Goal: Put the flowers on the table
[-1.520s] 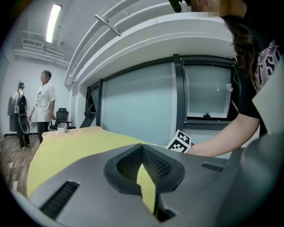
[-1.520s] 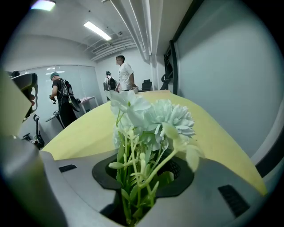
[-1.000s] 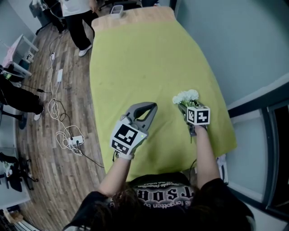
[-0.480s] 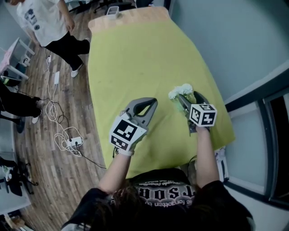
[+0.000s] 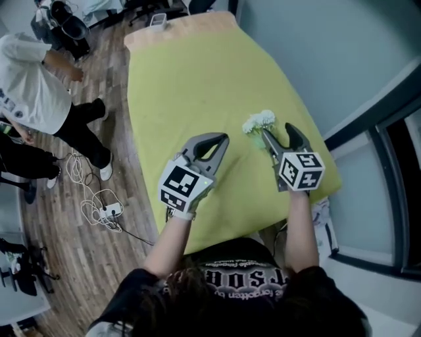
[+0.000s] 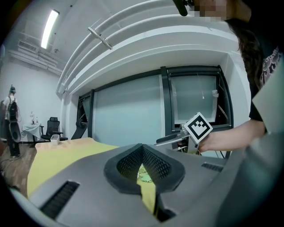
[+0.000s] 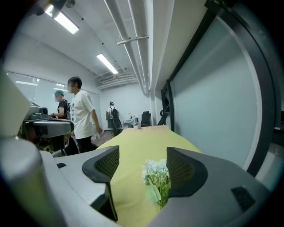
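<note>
A small bunch of white flowers [image 5: 259, 122] with green stems lies on the yellow-green table [image 5: 197, 79], near its right edge. My right gripper [image 5: 279, 135] is open just behind the bunch, jaws spread wide. In the right gripper view the flowers [image 7: 156, 177] rest on the cloth between the jaws of that gripper [image 7: 142, 155], close to one jaw and not clamped. My left gripper [image 5: 219, 139] is shut and holds nothing, hovering over the table left of the flowers. In its own view the left gripper [image 6: 142, 148] has both jaws meeting at the tip, and the right gripper's marker cube [image 6: 198, 127] shows beyond.
A small white box [image 5: 158, 20] sits at the table's far end. A person [image 5: 39, 92] in a white top stands on the wooden floor to the left, with cables [image 5: 99, 204] nearby. A wall and a dark window frame [image 5: 368, 125] run along the table's right side.
My right gripper has opened and let go of the flowers, which now lie on the table. A person has walked down the left side of the floor. The left gripper has barely moved.
</note>
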